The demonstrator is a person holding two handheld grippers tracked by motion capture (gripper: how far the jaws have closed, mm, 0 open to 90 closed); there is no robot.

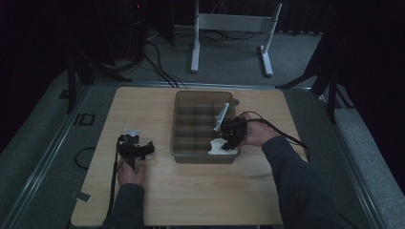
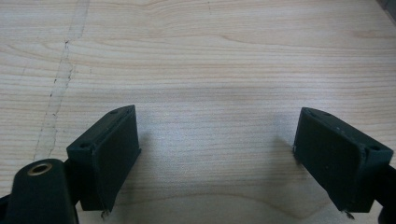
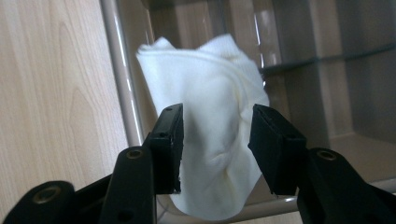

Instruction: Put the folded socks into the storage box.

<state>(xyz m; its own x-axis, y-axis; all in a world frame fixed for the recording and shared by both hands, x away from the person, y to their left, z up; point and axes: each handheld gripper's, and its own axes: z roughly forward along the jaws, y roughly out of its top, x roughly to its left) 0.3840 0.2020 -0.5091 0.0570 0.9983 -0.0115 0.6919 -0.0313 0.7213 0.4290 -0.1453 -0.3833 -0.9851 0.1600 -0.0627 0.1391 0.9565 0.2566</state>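
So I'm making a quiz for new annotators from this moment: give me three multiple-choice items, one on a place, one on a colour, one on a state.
1. Where is the cloth?
A. in a near corner compartment of the divided bin
B. on the bare table
C. under the left gripper

2. What colour is the cloth?
A. red
B. white
C. black

3. How does the left gripper stand?
A. shut on the cloth
B. shut on nothing
C. open over bare wood

Answers: 1 A, the high view shows it inside the bin's near corner by the right gripper. 2 B, it looks white in the high and right gripper views. 3 C, the left gripper view shows its jaws wide apart with only wood between them.
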